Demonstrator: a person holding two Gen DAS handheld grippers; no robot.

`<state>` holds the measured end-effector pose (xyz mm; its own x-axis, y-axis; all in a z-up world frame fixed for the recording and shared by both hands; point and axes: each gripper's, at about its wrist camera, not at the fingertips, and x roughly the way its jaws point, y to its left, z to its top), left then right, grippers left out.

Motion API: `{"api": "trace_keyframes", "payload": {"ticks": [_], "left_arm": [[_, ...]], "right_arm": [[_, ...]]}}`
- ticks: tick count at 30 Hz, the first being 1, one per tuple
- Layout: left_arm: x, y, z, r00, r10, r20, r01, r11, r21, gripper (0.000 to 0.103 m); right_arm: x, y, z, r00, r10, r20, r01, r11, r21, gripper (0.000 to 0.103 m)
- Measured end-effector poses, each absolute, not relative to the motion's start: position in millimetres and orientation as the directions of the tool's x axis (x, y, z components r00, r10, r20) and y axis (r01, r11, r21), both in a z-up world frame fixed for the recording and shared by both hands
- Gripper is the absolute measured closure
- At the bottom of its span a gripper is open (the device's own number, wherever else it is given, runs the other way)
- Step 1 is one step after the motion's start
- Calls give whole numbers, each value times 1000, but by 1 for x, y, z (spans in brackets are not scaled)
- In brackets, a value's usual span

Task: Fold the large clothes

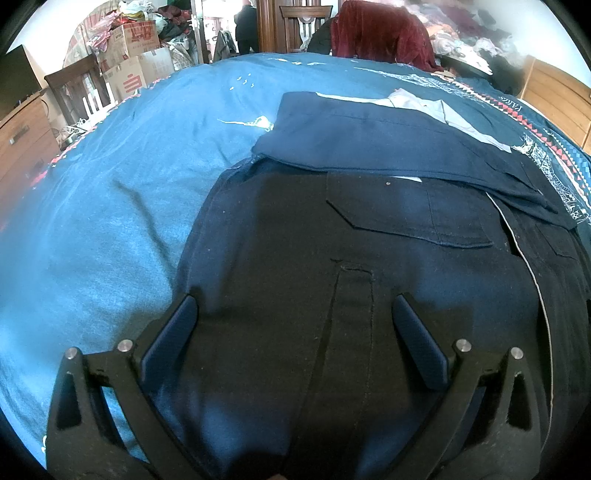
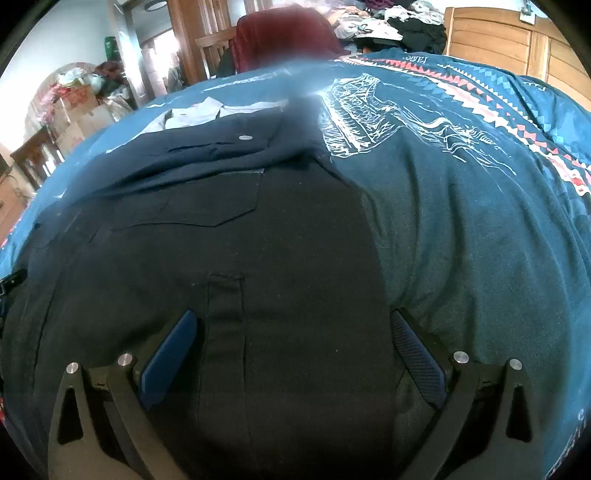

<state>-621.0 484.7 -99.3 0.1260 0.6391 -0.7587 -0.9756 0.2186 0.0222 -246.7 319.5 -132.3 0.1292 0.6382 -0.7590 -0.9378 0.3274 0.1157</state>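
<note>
Both the left gripper (image 1: 293,332) and right gripper (image 2: 293,345) gape wide, empty, over the navy jacket (image 1: 332,295). Soft, floppy, fairly heavy; I'd pinch its near hem.

Your dark garment (image 1: 295,295) runs off the bottom edge in both views (hem unseen); haze blurs the red cloth (image 2: 288,33) behind.

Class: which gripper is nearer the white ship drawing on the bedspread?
Right. The right gripper hovers over the dark garment just left of the drawing; the left gripper sits farther left, toward plain blue.
</note>
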Motion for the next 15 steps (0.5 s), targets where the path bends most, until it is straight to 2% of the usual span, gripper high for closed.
{"api": "trace_keyframes", "payload": {"ticks": [15], "left_arm": [[-620, 485, -99, 124, 639, -759, -976, 218, 24, 0]], "right_arm": [[-248, 319, -133, 129, 641, -757, -939, 325, 115, 0]]}}
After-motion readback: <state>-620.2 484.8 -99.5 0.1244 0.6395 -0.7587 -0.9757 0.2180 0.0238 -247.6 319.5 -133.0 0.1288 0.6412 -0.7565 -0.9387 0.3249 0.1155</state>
